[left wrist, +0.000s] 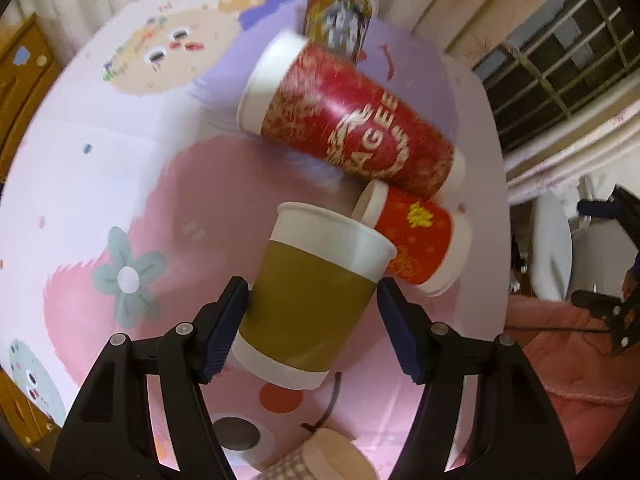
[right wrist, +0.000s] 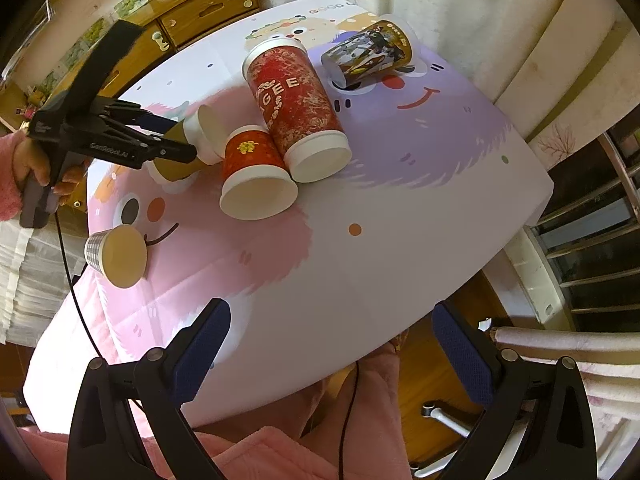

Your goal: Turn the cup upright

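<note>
- We cannot tell whether the olive-sleeved cup (left wrist: pixel 316 300) touches the table (left wrist: pixel 100 184) — its base is blurred.
- The left tool (left wrist: pixel 312 320) clamps its sleeve; it tilts, mouth up.
- The right tool (right wrist: pixel 332 344) gapes wide, holding nothing.

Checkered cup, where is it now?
The checkered cup lies on its side near the table's left edge in the right wrist view, apart from the other cups, below the left gripper.

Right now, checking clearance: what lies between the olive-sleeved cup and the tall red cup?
In the right wrist view, the small red cup lies between the olive-sleeved cup and tall red cup.
</note>
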`<state>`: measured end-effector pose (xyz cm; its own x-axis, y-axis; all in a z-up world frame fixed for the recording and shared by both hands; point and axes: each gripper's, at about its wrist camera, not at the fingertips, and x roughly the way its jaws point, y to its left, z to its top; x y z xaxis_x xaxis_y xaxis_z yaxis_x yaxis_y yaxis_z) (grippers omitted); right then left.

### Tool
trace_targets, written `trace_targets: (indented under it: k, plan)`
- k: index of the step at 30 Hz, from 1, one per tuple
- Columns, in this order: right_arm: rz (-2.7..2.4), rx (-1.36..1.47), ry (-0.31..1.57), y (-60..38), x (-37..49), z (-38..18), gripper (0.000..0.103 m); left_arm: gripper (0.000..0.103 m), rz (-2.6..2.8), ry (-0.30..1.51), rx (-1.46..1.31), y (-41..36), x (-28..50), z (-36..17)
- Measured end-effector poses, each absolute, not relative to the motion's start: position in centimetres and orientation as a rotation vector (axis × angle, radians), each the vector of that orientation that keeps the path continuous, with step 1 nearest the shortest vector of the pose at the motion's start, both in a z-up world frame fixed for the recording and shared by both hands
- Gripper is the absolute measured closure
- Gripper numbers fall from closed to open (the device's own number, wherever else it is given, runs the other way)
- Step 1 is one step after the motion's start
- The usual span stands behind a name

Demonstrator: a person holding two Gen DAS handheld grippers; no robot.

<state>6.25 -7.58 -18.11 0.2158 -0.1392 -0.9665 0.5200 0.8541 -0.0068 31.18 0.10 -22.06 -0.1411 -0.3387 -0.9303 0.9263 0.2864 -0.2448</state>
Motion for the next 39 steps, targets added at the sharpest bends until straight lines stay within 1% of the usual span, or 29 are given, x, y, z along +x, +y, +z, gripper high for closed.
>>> trace_targets:
  k: [4, 6, 11, 15, 18, 23, 31, 36, 39]
  plan:
    - [-0.468, 0.37, 1.268, -8.3, 5.9, -17.9, 0.0, 0.042, -1.163, 1.229, 0.463, 1.0, 31.0, -19.2]
    - [-0.461, 0.392, 1.267, -9.0, 5.6, -18.0, 0.0, 0.042, -1.123, 1.247, 0.309, 1.7, 31.0, -17.6]
    - [-0.428, 0.48, 1.261, -11.3, 4.4, -18.6, 0.0, 0.042, -0.996, 1.284, 0.01, 3.3, 30.1, -15.5]
    - [-0.397, 0.539, 1.259, -13.8, 3.4, -19.0, 0.0, 0.043, -0.893, 1.299, -0.237, 4.4, 27.4, -14.6]
    - [-0.35, 0.604, 1.268, -16.4, 2.7, -19.4, 0.0, 0.043, -0.824, 1.314, -0.342, 4.4, 24.5, -14.7]
    - [-0.247, 0.721, 1.326, -21.4, 1.3, -20.2, 0.0, 0.043, -0.725, 1.316, -0.454, 3.3, 19.4, -15.9]
    - [-0.198, 0.768, 1.429, -29.1, 0.4, -20.4, 0.0, 0.042, -0.562, 1.302, -0.587, 0.6, 13.0, -19.7]
    - [-0.175, 0.833, 1.478, -32.0, 1.7, -20.6, 0.0, 0.042, -0.384, 1.324, -0.582, -1.1, 9.7, -22.9]
    - [-0.17, 0.797, 1.484, -32.3, 2.7, -20.1, 0.0, 0.042, -0.291, 1.367, -0.587, -1.8, 8.7, -24.9]
